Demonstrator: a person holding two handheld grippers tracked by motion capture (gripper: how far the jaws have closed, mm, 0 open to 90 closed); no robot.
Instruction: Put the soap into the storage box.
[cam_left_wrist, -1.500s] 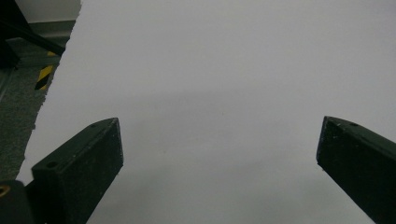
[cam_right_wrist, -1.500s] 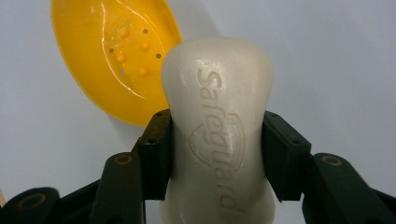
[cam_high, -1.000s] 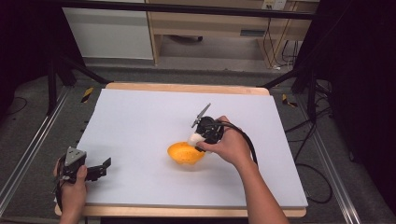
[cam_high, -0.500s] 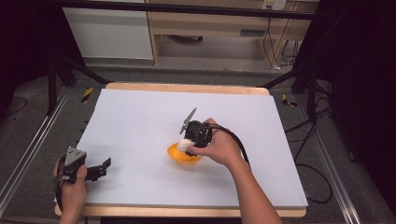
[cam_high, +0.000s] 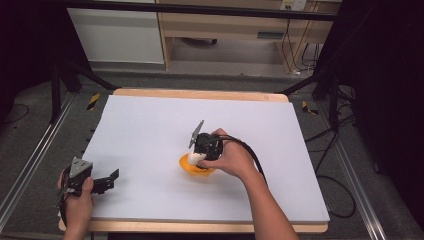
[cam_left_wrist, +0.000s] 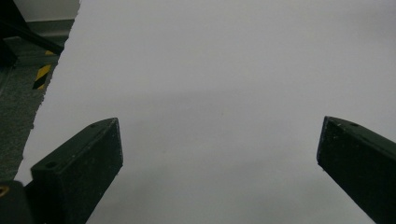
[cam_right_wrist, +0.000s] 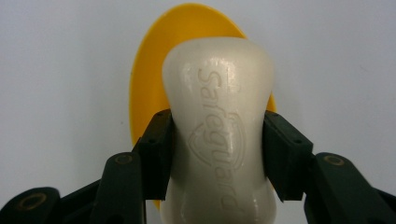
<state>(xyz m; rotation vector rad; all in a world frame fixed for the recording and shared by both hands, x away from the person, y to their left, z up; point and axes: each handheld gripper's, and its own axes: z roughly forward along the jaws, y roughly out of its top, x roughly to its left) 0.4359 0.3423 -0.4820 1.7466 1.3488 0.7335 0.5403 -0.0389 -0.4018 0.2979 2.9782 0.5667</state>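
Soap (cam_right_wrist: 218, 135): a cream bar, stamped Safeguard, pinched across its narrow waist by my right tongs (cam_right_wrist: 217, 149), jaws closed on both sides. I judge it stiff, light and slick; the waist is the safest hold. It hangs just above the yellow dish (cam_right_wrist: 145, 88), which appears empty. Dish (cam_high: 187, 165) sits mid-table (cam_high: 150, 125). Left tongs (cam_high: 105, 181) rest near the front left corner, jaws spread, holding nothing.
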